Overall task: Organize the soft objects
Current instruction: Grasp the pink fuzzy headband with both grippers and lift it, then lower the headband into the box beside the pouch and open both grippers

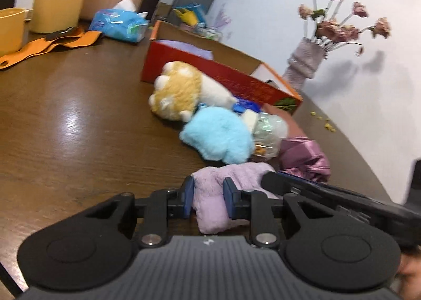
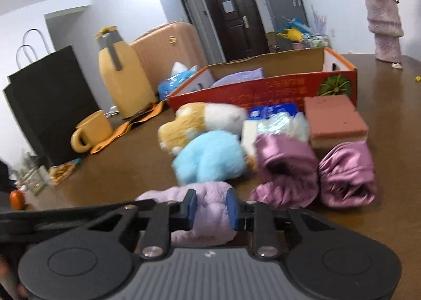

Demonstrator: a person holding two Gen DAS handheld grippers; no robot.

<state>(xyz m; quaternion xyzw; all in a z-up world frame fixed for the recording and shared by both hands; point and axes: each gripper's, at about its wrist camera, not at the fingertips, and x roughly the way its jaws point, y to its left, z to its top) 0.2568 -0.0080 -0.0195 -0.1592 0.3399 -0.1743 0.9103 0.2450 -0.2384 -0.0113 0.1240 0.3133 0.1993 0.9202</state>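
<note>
Both grippers are shut on one lilac fluffy cloth (image 1: 210, 200) (image 2: 210, 208) just above the brown table. My left gripper (image 1: 209, 198) pinches one end, my right gripper (image 2: 211, 208) the other; the right one also shows in the left wrist view (image 1: 302, 189). Beyond lie a light blue plush (image 1: 217, 137) (image 2: 210, 158), an orange-and-white plush (image 1: 181, 89) (image 2: 200, 121), shiny purple fabric bundles (image 1: 307, 158) (image 2: 289, 168) and a clear-wrapped pack (image 2: 281, 121). A red open cardboard box (image 1: 236, 81) (image 2: 279, 89) holds a lilac cloth (image 2: 242, 76).
A pink sponge block (image 2: 334, 121) lies by the box. A yellow jug (image 2: 123, 76), yellow mug (image 2: 90, 130), orange strap (image 1: 52, 45), blue tissue pack (image 1: 118, 24) and black bag (image 2: 50, 102) stand at the left. A vase of flowers (image 1: 305, 60) (image 2: 385, 26) stands at the right.
</note>
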